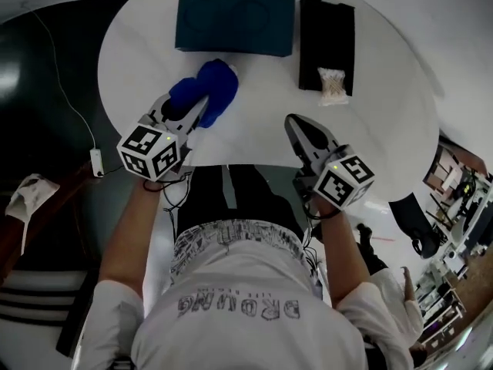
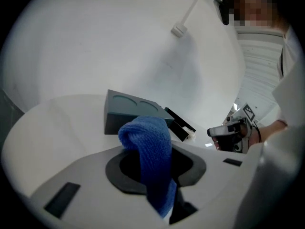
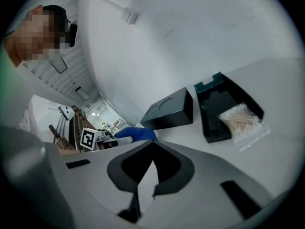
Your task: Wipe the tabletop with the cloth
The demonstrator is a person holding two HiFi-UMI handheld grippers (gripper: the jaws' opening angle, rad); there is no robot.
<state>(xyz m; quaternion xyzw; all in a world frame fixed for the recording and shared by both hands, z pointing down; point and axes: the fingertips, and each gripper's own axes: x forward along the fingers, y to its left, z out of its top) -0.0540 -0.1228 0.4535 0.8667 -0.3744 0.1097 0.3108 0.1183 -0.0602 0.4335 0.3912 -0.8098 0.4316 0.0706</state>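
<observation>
Left gripper view: left claw [image 2: 159, 175] clamped on the blue cloth [image 2: 148, 140]; right claw [image 3: 147, 180] closed, empty, well apart.

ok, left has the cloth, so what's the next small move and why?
Probably press the left gripper down so the blue cloth flattens, then drag it right across the bare tabletop. Its jaws are shut on the cloth, which sits bunched just in front of the dark box, so little of it seems to touch the surface. The right gripper is shut and empty.
</observation>
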